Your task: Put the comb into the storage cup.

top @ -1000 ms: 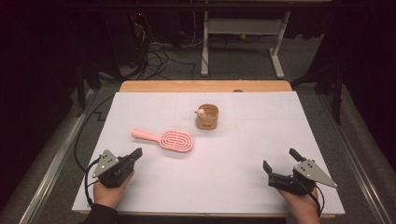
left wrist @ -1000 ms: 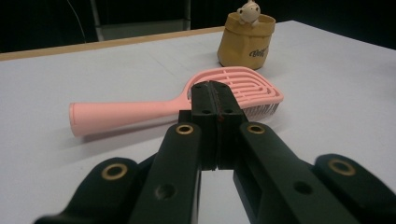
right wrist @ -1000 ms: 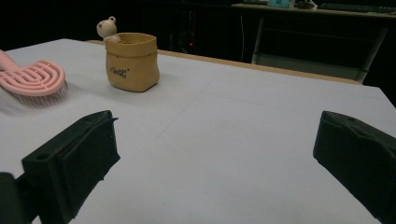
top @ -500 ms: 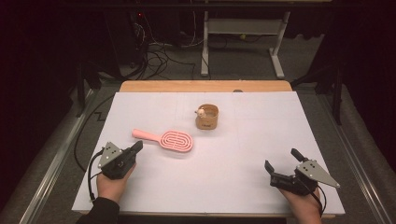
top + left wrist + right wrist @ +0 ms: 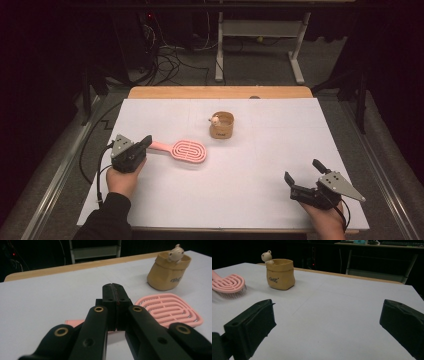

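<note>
A pink hairbrush (image 5: 187, 151) lies flat on the white table cover, its handle pointing left. My left gripper (image 5: 146, 141) is shut, its tips right over the end of that handle. In the left gripper view the closed jaws (image 5: 115, 287) have nothing between them; the brush handle passes underneath and the brush head (image 5: 170, 310) lies to the right. A tan pouch-shaped cup (image 5: 222, 125) with a small bear figure on its rim stands behind the brush. My right gripper (image 5: 302, 170) rests open near the front right, far from both objects.
The white cover (image 5: 280, 135) spans the table, with a wooden edge (image 5: 220, 92) at the far side. Beyond it stand a metal frame (image 5: 260, 45) and cables on the floor. In the right gripper view the cup (image 5: 280, 273) and brush (image 5: 228, 285) sit far left.
My left gripper has moved forward and to the right, from the front left corner up to the brush handle's end. The right gripper, brush and cup have stayed put.
</note>
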Available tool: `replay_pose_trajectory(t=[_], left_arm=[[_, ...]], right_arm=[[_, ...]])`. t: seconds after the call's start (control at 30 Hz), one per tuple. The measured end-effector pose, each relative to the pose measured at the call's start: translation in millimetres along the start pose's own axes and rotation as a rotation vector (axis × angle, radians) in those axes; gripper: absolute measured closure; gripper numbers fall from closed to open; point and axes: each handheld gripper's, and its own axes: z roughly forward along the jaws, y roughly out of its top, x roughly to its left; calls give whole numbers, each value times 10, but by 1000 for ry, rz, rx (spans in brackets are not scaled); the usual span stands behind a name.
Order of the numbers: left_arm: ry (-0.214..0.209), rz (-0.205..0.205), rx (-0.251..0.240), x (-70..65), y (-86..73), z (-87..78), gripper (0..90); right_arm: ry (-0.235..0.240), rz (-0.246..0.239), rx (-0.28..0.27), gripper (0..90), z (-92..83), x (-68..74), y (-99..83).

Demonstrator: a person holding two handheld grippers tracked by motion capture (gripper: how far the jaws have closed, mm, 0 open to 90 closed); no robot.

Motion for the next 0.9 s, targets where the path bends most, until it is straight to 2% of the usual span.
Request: replay_pose_trajectory(t=[0.17, 0.27, 0.37, 0.47, 0.53, 0.7, 0.9], left_arm=[[19, 12, 56, 19, 65, 152, 886], [33, -18, 94, 50, 72, 258, 886], [39, -16, 130, 62, 47, 368, 886], [20, -26, 165, 46, 28, 456, 886], [19, -13, 178, 12, 25, 507, 886], [21, -13, 224, -15, 34, 614, 886], [-1, 18, 269, -107, 20, 695, 886]], right_arm=[[0, 0, 1, 3, -2, 0, -1], [0, 0, 0, 4, -8, 1, 1], [-2, 6, -4, 4, -26, -5, -2], [-4, 9, -5, 4, -30, -15, -5], [-1, 14, -4, 4, -28, -19, -11], [3, 9, 0, 4, -17, -5, -16], [5, 11, 2, 4, -11, -9, -20]])
